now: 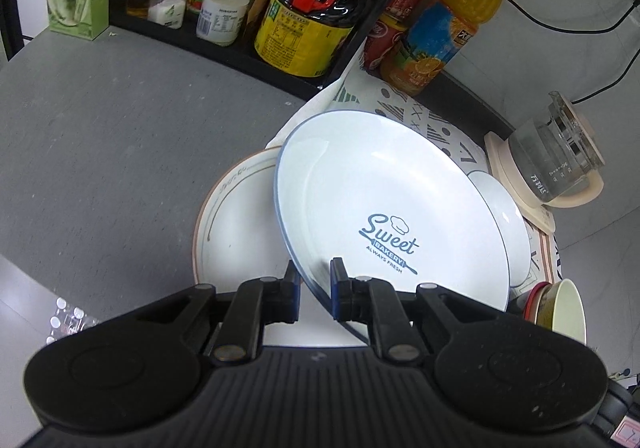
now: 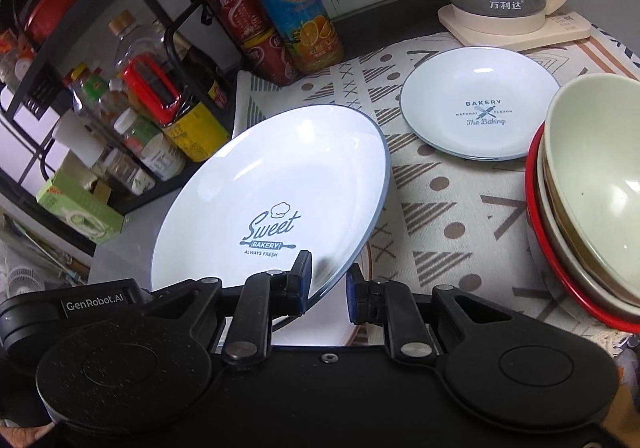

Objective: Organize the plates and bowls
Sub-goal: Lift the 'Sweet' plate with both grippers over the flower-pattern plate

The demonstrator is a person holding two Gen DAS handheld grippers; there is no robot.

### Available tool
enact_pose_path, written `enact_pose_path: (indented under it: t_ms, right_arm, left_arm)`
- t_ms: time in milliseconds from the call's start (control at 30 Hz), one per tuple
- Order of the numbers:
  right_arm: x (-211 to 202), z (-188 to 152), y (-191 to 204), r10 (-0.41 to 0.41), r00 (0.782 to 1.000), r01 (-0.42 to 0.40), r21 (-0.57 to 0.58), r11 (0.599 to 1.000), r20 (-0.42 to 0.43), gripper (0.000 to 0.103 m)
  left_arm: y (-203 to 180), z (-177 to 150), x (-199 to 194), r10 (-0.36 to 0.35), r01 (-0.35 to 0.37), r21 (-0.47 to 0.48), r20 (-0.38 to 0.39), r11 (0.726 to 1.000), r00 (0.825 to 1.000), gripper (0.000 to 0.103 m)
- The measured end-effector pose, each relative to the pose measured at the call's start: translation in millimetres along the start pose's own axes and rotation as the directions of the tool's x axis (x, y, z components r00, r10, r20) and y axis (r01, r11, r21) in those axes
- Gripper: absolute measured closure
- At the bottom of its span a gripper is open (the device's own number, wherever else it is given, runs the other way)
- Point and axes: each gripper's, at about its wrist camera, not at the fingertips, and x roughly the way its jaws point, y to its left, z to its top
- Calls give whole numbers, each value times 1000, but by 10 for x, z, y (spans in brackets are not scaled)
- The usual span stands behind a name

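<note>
Evidently both tongs clamped on near rim of Sweet Bakery plate (image 1: 384, 207): left gripper (image 1: 315, 288), right gripper (image 2: 329, 288). I held it tilted above brown-rimmed plate (image 1: 236, 224), likely for stacking. Small bakery plate (image 2: 480, 103) and bowl stack (image 2: 592, 183) sat apart on patterned cloth (image 2: 440, 207).

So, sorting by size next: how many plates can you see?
3: the Sweet Bakery plate held tilted in both claws, a brown-rimmed plate beneath it, a small Bakery plate near the kettle. Others may hide underneath.

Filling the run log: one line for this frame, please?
held: Sweet Bakery plate, tilted | left gripper: shut on rim | right gripper: shut on rim | below: brown-rimmed plate | small bakery plate: on mat
</note>
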Motion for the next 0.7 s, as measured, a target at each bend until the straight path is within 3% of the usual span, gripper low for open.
enact_pose_path:
  t_ms: [700]
  right_arm:
    - [35,-129,44,-40,999,38,-78,996,-28,86]
  left_arm:
    - [168,-242,96,12,-14,-37,-63,999,998,88]
